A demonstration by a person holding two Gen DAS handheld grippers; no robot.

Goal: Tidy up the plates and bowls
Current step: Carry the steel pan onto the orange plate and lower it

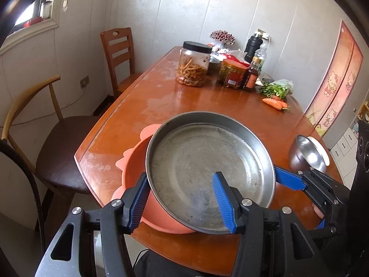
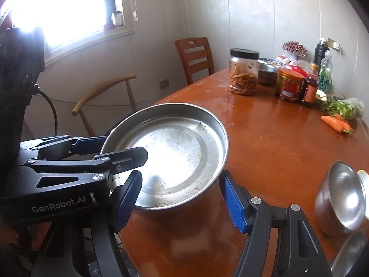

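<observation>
A round steel plate [image 1: 207,164] lies tilted on a pink plastic bowl [image 1: 133,168] at the table's near edge. My left gripper [image 1: 182,203] straddles the plate's near rim, one finger outside, one inside; its jaws stand wide and I cannot tell whether they pinch it. In the right wrist view the steel plate [image 2: 175,152] sits ahead of my right gripper [image 2: 180,203], which is open and empty just below the plate's near rim. The left gripper's fingers [image 2: 129,157] reach over the plate's left rim. A small steel bowl [image 1: 306,154] lies on its side at the right, also in the right wrist view [image 2: 341,196].
The orange wooden table [image 1: 161,97] carries jars [image 1: 193,67], bottles [image 1: 253,69], greens and carrots [image 1: 275,102] at its far end. Two chairs [image 1: 57,138] stand along the left side. Another steel rim [image 2: 350,256] shows at lower right.
</observation>
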